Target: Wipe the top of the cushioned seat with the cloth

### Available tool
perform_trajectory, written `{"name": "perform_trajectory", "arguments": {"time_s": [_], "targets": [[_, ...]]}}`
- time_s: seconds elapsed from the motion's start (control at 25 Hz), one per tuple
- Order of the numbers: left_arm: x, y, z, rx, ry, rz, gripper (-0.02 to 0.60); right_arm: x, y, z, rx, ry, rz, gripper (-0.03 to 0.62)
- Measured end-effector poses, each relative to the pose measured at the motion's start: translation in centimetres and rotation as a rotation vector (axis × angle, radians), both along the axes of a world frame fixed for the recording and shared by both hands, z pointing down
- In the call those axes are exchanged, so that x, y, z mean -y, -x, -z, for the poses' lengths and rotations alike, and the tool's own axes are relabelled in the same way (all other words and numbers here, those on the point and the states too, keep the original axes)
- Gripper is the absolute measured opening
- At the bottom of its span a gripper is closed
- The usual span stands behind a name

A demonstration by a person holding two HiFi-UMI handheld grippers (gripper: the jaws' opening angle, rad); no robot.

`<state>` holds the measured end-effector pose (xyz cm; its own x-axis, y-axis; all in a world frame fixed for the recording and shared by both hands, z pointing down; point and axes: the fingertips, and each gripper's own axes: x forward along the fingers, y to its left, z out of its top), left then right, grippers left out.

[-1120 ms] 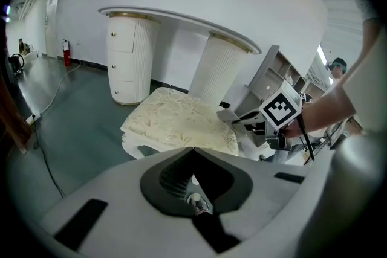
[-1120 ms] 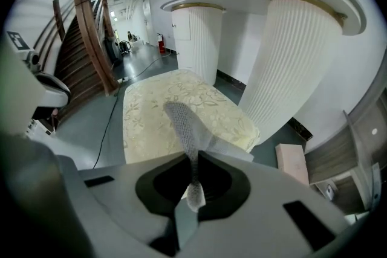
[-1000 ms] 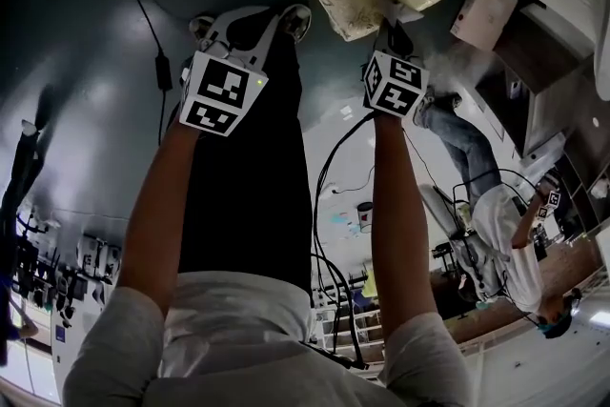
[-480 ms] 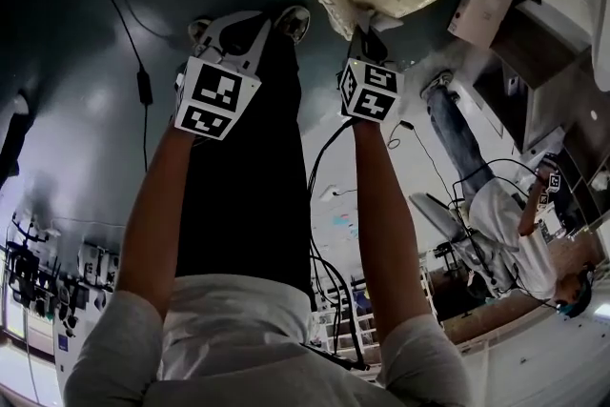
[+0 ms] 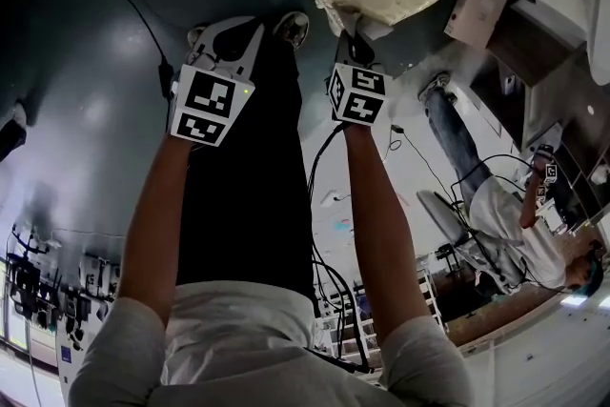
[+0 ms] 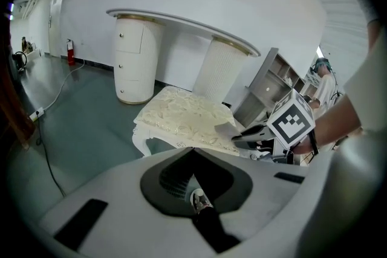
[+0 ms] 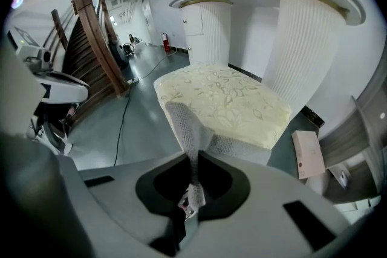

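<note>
I have the right gripper pressed together on one end of the grey knitted cloth. The rest of the cloth runs up from the jaws toward twelve o'clock and appears to lie on the near corner of the cushioned seat. I judge it is pinched by its end so the loose part can lie flat on the fabric and drag as a pad, with the jaws kept off the upholstery. The cream, leaf-patterned seat top fills the right gripper view from about eleven to two o'clock, so the wipe seems to be starting at the near edge with most of the surface yet to be covered. The left gripper is pressed together on nothing and held off at about nine o'clock from the right one in the head view, clear of the seat. That suits a one-handed wipe. As for writing, the cube on the right gripper carries only black-and-white square markers, with no words. A pale flat box lies on the floor at four o'clock of the seat, and any print on it is too small for me to read.
</note>
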<state>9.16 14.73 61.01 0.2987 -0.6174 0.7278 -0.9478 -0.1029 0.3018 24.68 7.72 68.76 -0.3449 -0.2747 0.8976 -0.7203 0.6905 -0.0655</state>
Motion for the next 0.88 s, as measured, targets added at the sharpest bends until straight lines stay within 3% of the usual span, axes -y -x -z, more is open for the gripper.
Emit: {"name": "perform_trajectory", "arguments": {"time_s": [0.6,0.88], "targets": [[-2.7,1.3,-1.5,-0.017,0.000,-0.024,0.014,0.0,2.8,0.6,0.053,-0.055,-0.047,0.025],[-2.5,1.2,-0.8,-0.022,0.005,-0.032,0.014,1.0,5.0,0.8,0.084,-0.052,-0.023,0.025]]}}
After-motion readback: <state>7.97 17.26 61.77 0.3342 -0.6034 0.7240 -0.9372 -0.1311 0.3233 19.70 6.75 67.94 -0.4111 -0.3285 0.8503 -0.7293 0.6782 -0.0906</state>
